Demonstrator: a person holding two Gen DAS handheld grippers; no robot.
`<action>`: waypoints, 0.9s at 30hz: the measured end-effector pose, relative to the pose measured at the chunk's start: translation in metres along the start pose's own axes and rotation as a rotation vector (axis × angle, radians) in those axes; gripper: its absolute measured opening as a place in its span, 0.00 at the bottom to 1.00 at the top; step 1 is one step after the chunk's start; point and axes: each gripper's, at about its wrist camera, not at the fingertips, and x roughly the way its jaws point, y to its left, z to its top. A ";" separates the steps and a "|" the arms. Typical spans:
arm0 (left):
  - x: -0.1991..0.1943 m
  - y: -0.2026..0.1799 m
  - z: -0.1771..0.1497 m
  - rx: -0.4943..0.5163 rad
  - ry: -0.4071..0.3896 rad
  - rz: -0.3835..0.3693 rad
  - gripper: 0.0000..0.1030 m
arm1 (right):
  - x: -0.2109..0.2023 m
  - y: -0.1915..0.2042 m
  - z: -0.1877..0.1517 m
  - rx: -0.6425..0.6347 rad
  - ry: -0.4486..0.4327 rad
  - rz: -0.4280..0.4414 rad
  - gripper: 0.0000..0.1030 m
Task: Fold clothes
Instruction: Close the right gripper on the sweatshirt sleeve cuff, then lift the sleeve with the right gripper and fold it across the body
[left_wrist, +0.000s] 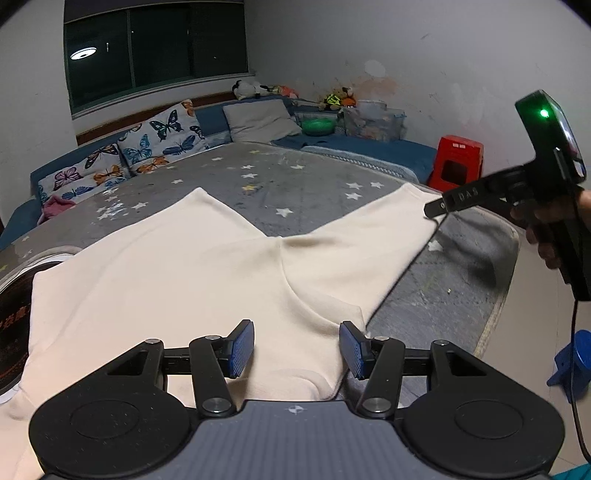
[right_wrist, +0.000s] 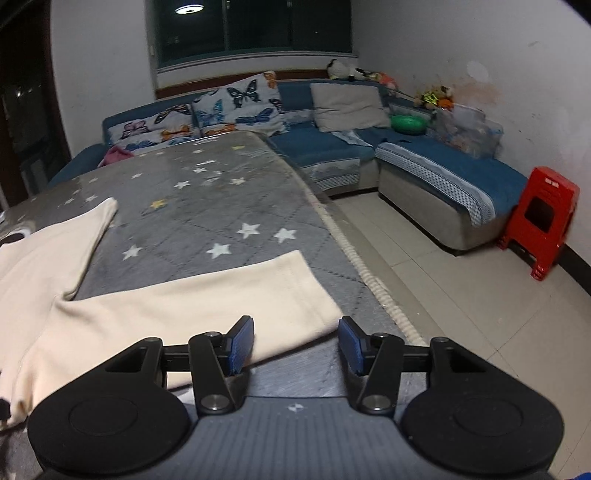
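Cream trousers (left_wrist: 177, 273) lay spread flat on grey star-print bench (left_wrist: 295, 184), legs fanned apart twd blue sofa (right_wrist: 332, 147). Left gripper (left_wrist: 296, 349) hovered over waist end, pads apart, nothing pinched. Right gripper (right_wrist: 296, 345) released too, above edge of one leg nr bench rim; red stool (right_wrist: 543, 225) off by wall.

The cream garment (left_wrist: 177, 266) is seen as soft matt knit cloth with a fine ribbed grain. The tabletop (right_wrist: 207, 206) is covered by grey quilted, star-printed fabric under a glossy clear film. Ribbed blue rubber-like pads (left_wrist: 243, 349) are set on the left hand-held gripper (left_wrist: 297, 349), whose arms are matt black plastic with bright metal rivets. The red stool (right_wrist: 543, 221) is shown as shiny moulded plastic, the floor (right_wrist: 461, 314) as smooth pale tile.
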 end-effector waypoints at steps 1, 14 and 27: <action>0.001 -0.001 0.000 0.003 0.001 0.000 0.53 | 0.003 -0.002 0.000 0.006 0.001 0.000 0.49; 0.001 -0.003 -0.004 0.029 0.013 -0.002 0.53 | 0.006 -0.005 0.016 0.008 -0.072 -0.043 0.07; -0.005 -0.001 0.008 0.036 -0.013 -0.005 0.53 | 0.015 -0.011 0.016 0.050 -0.046 -0.004 0.22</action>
